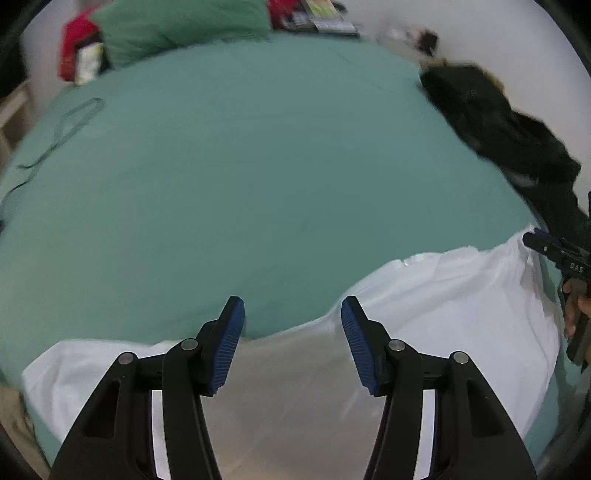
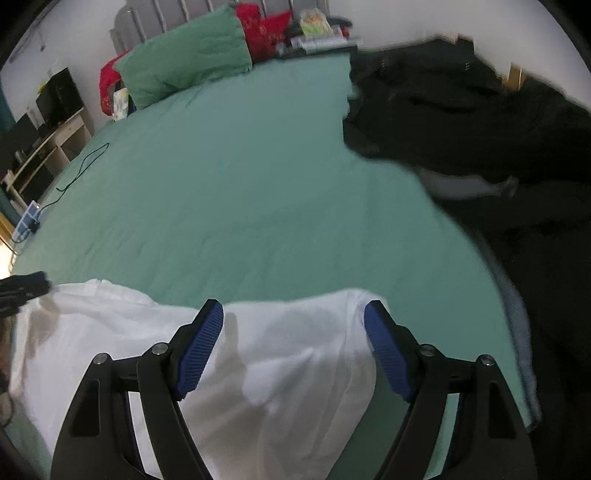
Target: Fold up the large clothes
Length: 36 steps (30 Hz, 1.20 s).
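Note:
A white garment point(image 1: 443, 306) lies spread on the near edge of a green bed point(image 1: 258, 166). It also shows in the right wrist view point(image 2: 280, 354). My left gripper point(image 1: 292, 310) is open and empty, hovering above the garment's far edge. My right gripper point(image 2: 293, 314) is open and empty above the garment near its right end. The right gripper also shows at the right edge of the left wrist view point(image 1: 546, 240). The left gripper's tip shows at the left edge of the right wrist view point(image 2: 26, 286).
A pile of black clothes point(image 2: 480, 122) lies on the bed's right side. A green pillow point(image 2: 192, 62) and red items point(image 2: 266, 29) sit at the head. A black cable point(image 2: 81, 166) runs along the left. A wooden shelf point(image 2: 48, 147) stands beside the bed.

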{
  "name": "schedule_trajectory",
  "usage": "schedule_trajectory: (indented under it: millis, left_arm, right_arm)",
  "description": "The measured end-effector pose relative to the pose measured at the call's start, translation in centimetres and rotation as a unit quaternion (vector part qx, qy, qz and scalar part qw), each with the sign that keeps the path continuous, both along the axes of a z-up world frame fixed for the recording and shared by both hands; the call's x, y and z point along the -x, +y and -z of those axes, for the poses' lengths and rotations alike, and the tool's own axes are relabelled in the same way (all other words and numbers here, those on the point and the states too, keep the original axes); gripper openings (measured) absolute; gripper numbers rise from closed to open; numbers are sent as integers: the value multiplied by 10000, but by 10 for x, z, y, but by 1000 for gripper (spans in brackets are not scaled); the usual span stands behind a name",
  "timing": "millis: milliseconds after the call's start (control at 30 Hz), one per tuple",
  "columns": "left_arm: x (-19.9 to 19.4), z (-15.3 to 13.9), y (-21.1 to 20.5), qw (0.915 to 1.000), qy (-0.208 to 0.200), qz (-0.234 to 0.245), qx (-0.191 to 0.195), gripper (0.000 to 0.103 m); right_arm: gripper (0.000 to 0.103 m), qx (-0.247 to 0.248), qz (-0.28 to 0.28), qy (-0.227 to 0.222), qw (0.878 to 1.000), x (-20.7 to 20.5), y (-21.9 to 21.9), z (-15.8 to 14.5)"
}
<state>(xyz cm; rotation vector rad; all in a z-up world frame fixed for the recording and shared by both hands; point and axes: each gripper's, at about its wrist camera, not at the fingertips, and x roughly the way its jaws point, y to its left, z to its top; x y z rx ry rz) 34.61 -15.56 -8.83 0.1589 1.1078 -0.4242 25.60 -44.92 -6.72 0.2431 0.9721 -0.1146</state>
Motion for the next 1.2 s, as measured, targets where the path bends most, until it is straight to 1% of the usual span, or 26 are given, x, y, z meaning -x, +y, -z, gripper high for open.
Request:
schedule_trajectory:
  millis: [67, 133, 167, 233, 267, 367, 467, 533, 600, 633, 700, 733, 767, 800, 833, 867, 933, 967, 1000, 1033, 1067, 1133, 1167, 1200]
  left_arm:
    - [-8, 9, -16, 9993, 150, 288, -207, 58]
    - [-7, 12, -30, 9979, 283, 492, -325, 41]
    - [-8, 14, -34, 9970, 383, 607, -307, 26]
    - [-9, 12, -38, 9964, 352, 716, -286, 5]
    - [-3, 13, -42, 9963, 349, 725, -300, 2]
    - [-2, 12, -42, 9979, 209, 529, -296, 1]
    - [-10, 2, -34, 9995, -171, 78, -247, 1]
    - [-18, -3, -26, 9990, -395, -127, -160, 0]
    - [-22, -10, -22, 9972, -646, -366, -68, 1]
    - [-24, -11, -17, 9971, -602, -457, -30, 1]
    - [-32, -4, -6, 9977, -106, -666, 104, 3]
    - [-33, -1, -6, 9973, 0, -726, 137, 4]
    - [-30, -1, 2, 9967, 28, -798, 129, 9]
    - [-22, -2, 14, 9961, -31, -882, 19, 23]
    - [-15, -4, 22, 9950, -92, -990, -35, 33]
    - [-5, -8, 36, 9934, -162, -1137, -46, 47]
    - [22, -21, 72, 9889, -348, -1447, -5, 48]
    - [27, -24, 87, 9868, -395, -1571, 1, 48]
    - [49, -32, 113, 9813, -519, -1854, 35, 48]
    - [63, -36, 131, 9774, -585, -2033, 40, 49]
    - [84, -39, 154, 9713, -663, -2284, 41, 51]
    - [113, -38, 186, 9591, -762, -2726, -14, 54]
    - [132, -35, 202, 9516, -777, -2975, -13, 58]
    - [150, -30, 216, 9464, -744, -3141, 49, 60]
  right_arm:
    - [79, -49, 9, 84, 10000, 0, 0, 6]
    - [79, 20, -55, 175, 9998, 1, 2, 13]
    - [79, 55, -71, 156, 9998, 2, 3, 14]
    - [79, 73, -85, 149, 9998, 2, 5, 13]
    - [79, 69, -95, 146, 9998, 2, 5, 13]
    - [79, 137, -140, 135, 9997, 1, 5, 14]
    - [79, 157, -85, 104, 9998, 2, 0, 13]
    - [79, 116, 23, 58, 9999, 3, -7, 8]
    - [79, 39, 61, 22, 10000, 3, -14, 5]
    - [79, 56, 98, 48, 9999, 3, -17, 5]
    - [79, 40, 140, 238, 9996, 1, -22, 12]
    - [79, -34, 103, 329, 9994, -1, -24, 18]
    - [79, 26, 78, 273, 9996, 0, -23, 20]
    - [79, 229, 44, 215, 9995, 0, -20, 20]
    - [79, 327, 40, 264, 9991, -1, -18, 20]
    - [79, 373, 54, 276, 9989, -1, -16, 18]
    - [79, 276, 197, 114, 9994, 6, -16, 9]
    - [79, 203, 239, 43, 9995, 9, -16, 6]
    - [79, 94, 321, -80, 9994, 16, -17, 1]
    - [79, 22, 384, -149, 9991, 22, -18, -2]
    - [79, -61, 441, -197, 9988, 30, -18, -4]
    - [79, -359, 584, -305, 9972, 52, -15, -5]
    - [79, -492, 657, -303, 9962, 64, -12, -3]
    - [79, -566, 688, -294, 9956, 74, -9, -2]
